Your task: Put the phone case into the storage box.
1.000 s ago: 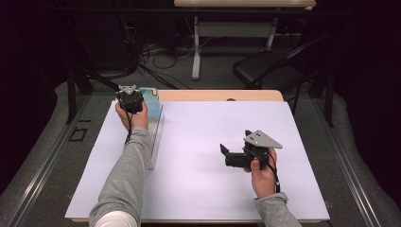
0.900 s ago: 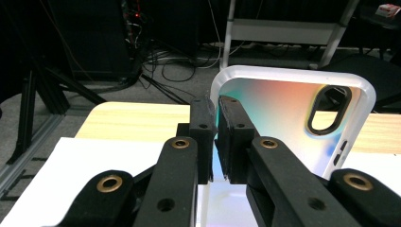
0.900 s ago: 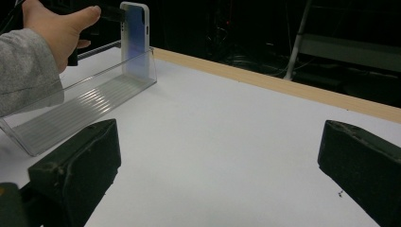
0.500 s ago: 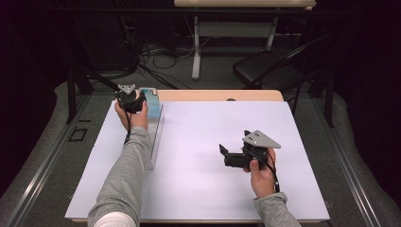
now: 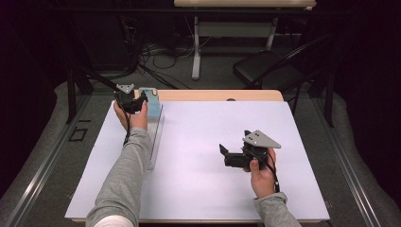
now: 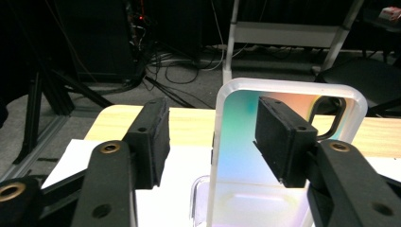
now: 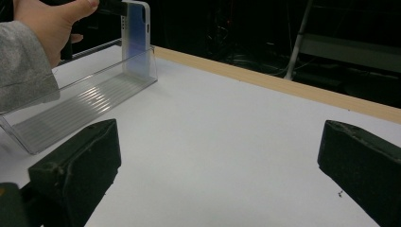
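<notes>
A translucent phone case [image 5: 151,100] with a pale iridescent back stands upright at the far end of a long clear plastic tray [image 5: 155,137] on the left of the table. My left gripper [image 5: 134,99] is open right beside it. In the left gripper view the case [image 6: 241,137] stands just beyond the jaws of the left gripper [image 6: 213,137], with its left edge between them and the right pad [image 6: 283,139] in front of its face. My right gripper [image 5: 231,145] is open and low over the white sheet, pointing left, nothing between its pads [image 7: 75,165]. The case [image 7: 135,28] and tray [image 7: 80,104] lie far ahead of it.
A white sheet [image 5: 203,179] covers most of the wooden table [image 5: 217,95]. A black chair [image 5: 265,68], a desk leg and cables stand on the floor beyond the far edge. A grey sleeve [image 5: 125,175] lies along the tray's near part.
The right gripper has drifted slightly left. The left gripper stays by the case with almost no movement.
</notes>
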`<state>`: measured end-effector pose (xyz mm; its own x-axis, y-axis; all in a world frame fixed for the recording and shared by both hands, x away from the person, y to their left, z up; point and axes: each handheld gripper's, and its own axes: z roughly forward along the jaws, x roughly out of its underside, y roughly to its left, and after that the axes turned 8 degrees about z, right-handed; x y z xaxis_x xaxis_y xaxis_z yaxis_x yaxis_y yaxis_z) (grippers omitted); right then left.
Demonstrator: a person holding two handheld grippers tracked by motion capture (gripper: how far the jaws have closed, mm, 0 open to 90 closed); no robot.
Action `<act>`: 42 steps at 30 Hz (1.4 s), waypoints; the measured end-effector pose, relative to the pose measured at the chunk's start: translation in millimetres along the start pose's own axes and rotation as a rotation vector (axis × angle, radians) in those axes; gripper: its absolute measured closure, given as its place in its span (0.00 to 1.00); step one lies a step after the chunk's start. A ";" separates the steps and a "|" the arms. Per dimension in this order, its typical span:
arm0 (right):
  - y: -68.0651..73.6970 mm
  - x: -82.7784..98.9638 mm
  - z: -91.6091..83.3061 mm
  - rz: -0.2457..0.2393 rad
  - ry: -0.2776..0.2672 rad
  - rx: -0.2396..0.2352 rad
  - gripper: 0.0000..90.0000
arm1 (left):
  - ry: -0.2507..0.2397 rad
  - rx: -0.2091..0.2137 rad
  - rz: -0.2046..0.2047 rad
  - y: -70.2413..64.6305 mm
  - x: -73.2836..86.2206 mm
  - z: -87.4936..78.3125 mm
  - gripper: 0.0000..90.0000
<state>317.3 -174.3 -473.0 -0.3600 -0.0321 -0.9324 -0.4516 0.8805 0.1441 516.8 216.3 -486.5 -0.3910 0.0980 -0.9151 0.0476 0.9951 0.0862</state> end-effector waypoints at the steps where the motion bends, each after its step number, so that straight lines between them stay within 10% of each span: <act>1: 0.0 0.1 0.4 0.001 -0.004 0.002 0.00 | 0.001 -0.002 0.000 -0.1 -0.1 -0.3 0.50; 30: 2.1 0.5 1.8 -0.018 0.008 0.003 0.00 | 0.011 0.002 0.003 6.1 -9.5 -16.2 0.42; 42: 4.3 1.3 2.4 -0.035 0.012 0.004 0.00 | 0.018 0.076 0.020 16.9 -18.4 -35.0 0.39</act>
<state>316.8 -169.5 -474.4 -0.3536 -0.0689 -0.9329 -0.4613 0.8804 0.1098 492.7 231.6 -454.4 -0.4061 0.1182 -0.9061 0.1244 0.9895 0.0734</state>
